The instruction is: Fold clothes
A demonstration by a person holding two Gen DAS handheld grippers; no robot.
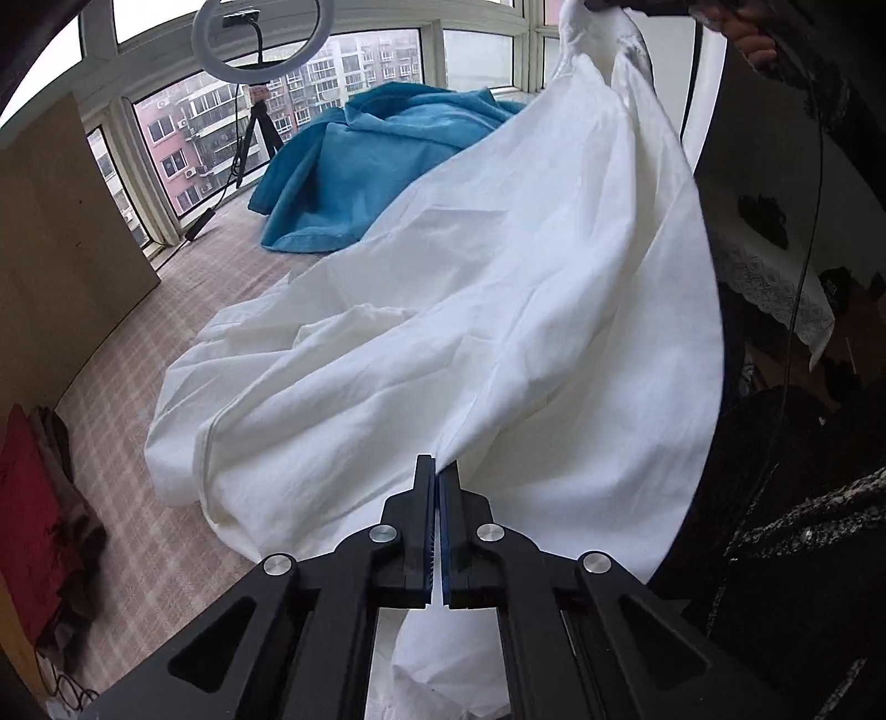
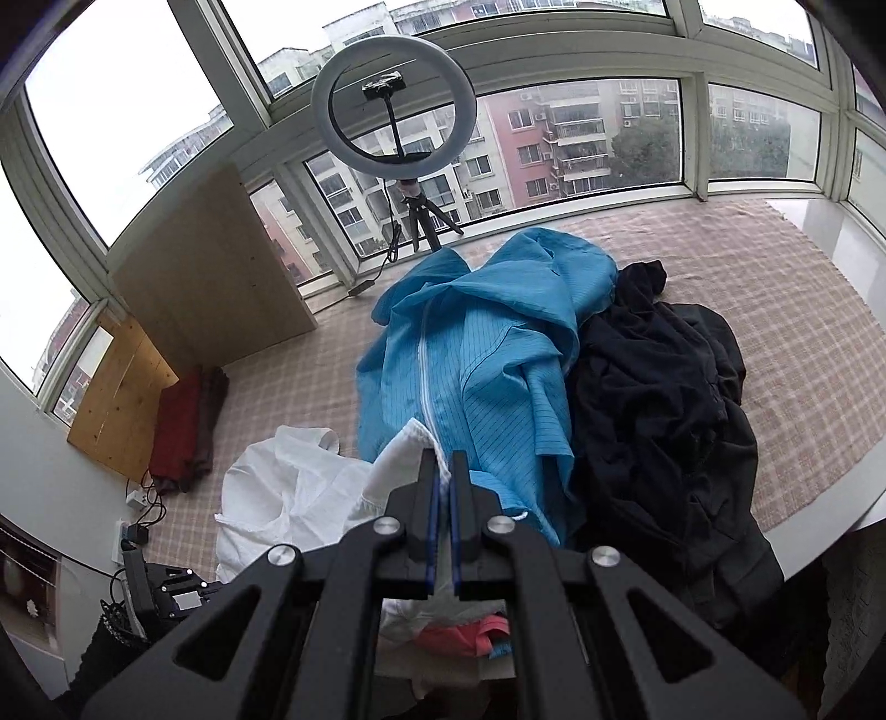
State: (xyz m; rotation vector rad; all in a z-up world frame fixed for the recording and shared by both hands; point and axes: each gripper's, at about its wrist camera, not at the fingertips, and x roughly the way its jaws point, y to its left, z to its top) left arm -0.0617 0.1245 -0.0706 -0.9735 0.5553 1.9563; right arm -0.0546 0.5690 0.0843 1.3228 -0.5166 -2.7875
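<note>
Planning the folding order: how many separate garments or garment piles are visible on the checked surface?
4: white garment held by both grippers; blue jacket mid-surface; black clothes to its right; red fabric by the left wall. More may be hidden underneath.

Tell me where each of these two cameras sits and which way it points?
Left wrist: rides the left hand-held gripper, looking along its fingers at the white cotton garment it pinches; a hand shows top right.
Right wrist: rides the right hand-held gripper, held high, looking down past the same garment's edge it grips.
Shared: blue zipped jacket, round ring light, checked mat.
</note>
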